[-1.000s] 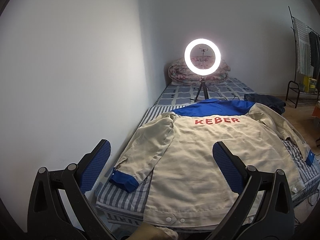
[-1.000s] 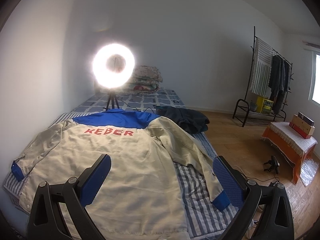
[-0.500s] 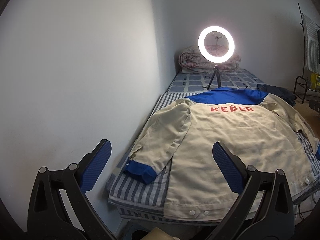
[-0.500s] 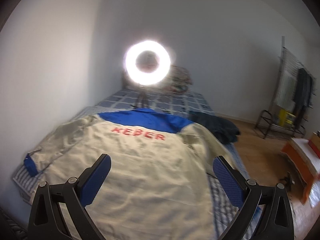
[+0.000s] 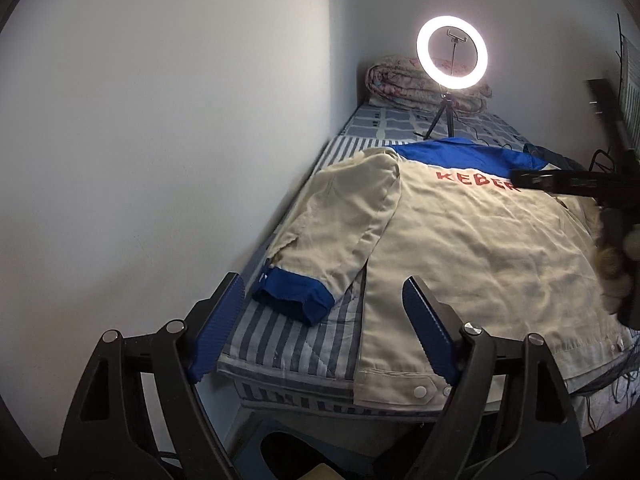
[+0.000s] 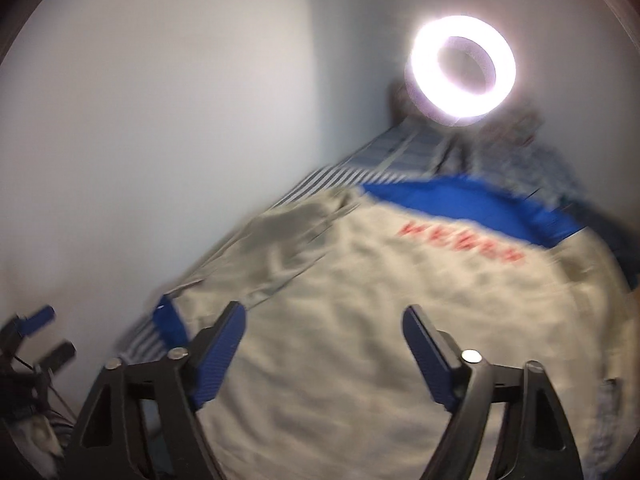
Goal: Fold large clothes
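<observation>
Both tools lower over jacket (image 5: 460,248) hem, jaws closing, empty

A home bedroom is being shown. A bed (image 5: 288,344) with a striped mattress cover is being pushed into a corner of plain white walls (image 5: 160,120); a folded floral quilt (image 5: 396,84) is being kept at its far end. A lit ring light (image 5: 451,53) on a small tripod is standing on the bed.

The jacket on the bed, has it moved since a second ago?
No. The jacket lies spread back-up as before, its collar just short of the ring light tripod; only the cameras shifted.
</observation>
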A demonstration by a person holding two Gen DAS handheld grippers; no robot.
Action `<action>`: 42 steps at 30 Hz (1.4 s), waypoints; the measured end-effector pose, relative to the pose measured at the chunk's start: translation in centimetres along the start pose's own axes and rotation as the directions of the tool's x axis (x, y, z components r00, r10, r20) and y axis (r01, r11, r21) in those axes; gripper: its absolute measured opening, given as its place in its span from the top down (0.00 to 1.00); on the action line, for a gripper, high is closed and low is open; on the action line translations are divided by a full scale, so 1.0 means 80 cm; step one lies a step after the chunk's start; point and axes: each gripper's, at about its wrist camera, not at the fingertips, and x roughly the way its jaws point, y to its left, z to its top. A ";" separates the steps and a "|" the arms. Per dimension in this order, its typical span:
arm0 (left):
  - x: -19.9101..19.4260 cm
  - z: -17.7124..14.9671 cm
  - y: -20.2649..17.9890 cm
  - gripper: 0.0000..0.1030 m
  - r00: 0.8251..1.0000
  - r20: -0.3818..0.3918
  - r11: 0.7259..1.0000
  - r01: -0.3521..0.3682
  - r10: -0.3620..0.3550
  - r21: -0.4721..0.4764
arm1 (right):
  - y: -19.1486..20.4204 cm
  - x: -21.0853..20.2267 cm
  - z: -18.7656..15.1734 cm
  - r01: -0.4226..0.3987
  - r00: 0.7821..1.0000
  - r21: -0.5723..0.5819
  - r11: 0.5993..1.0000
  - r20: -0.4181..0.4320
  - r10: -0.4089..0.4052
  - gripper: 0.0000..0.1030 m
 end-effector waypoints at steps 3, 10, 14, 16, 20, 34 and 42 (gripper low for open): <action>0.010 -0.004 0.009 0.19 0.999 -0.003 0.999 0.035 -0.035 -0.022 | 0.011 0.060 -0.003 -0.096 0.991 0.055 0.994 -0.087 0.100 0.34; 0.035 -0.004 0.022 0.19 0.996 -0.084 0.999 0.011 -0.015 -0.052 | 0.044 0.192 -0.025 -0.244 0.916 0.217 0.945 -0.269 0.298 0.48; 0.039 -0.003 0.025 0.19 0.995 -0.088 0.999 -0.043 0.041 -0.017 | 0.064 0.232 -0.039 -0.269 0.878 0.264 0.926 -0.329 0.348 0.53; 0.042 -0.003 0.027 0.19 0.994 -0.087 0.998 -0.059 0.059 0.001 | 0.072 0.243 -0.042 -0.273 0.864 0.285 0.919 -0.348 0.365 0.54; 0.047 -0.004 0.034 0.19 0.994 -0.086 0.998 -0.070 0.070 -0.004 | 0.081 0.263 -0.048 -0.288 0.834 0.338 0.896 -0.371 0.408 0.55; 0.048 -0.012 0.052 0.30 0.993 -0.095 0.997 -0.072 0.069 -0.028 | 0.101 0.296 -0.056 -0.282 0.802 0.434 0.856 -0.382 0.459 0.95; 0.053 -0.014 0.054 0.44 0.992 -0.122 0.999 -0.031 0.026 -0.039 | 0.067 0.223 -0.016 -0.359 0.803 0.445 0.820 -0.301 0.514 0.99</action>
